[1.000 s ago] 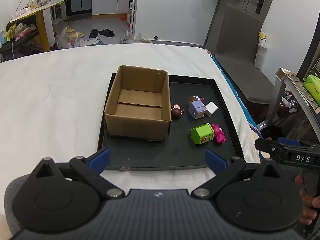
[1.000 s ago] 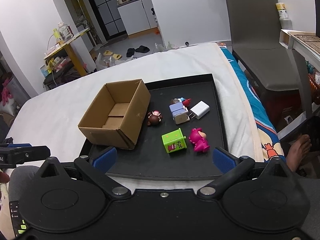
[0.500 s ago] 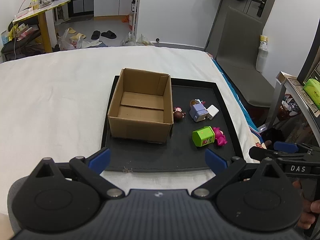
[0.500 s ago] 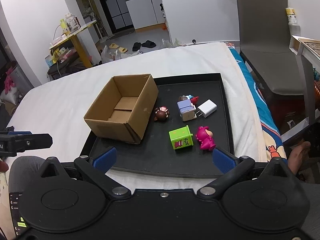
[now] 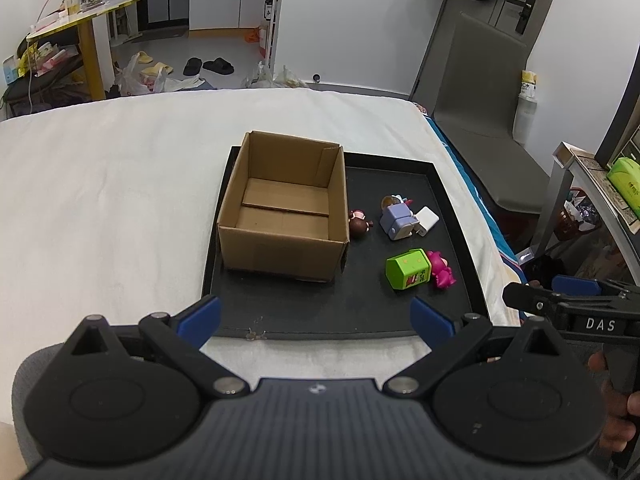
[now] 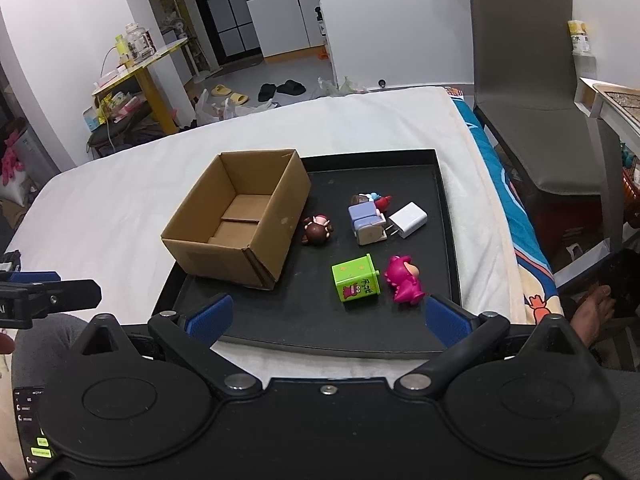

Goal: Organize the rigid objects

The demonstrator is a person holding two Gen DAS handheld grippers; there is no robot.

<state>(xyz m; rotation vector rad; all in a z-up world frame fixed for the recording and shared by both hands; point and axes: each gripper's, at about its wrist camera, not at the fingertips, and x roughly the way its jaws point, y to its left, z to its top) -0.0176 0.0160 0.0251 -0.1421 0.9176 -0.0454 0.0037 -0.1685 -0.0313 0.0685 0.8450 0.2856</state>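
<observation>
Both tongs hang released, well short of the tray (image 6: pixel 444 264). Right tongs (image 6: pixel 326 316) sit nearer the toys: green block (image 6: pixel 355 283) just ahead, pink figure (image 6: pixel 403 279) touching its right side, perhaps. Empty box (image 6: pixel 240 216) lies ahead-left, straight ahead of the left tongs (image 5: pixel 316 316).

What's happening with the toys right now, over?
Left gripper and right gripper open, holding nothing. Cardboard box empty; green cube and pink figure loose on black tray. Path clear.
</observation>
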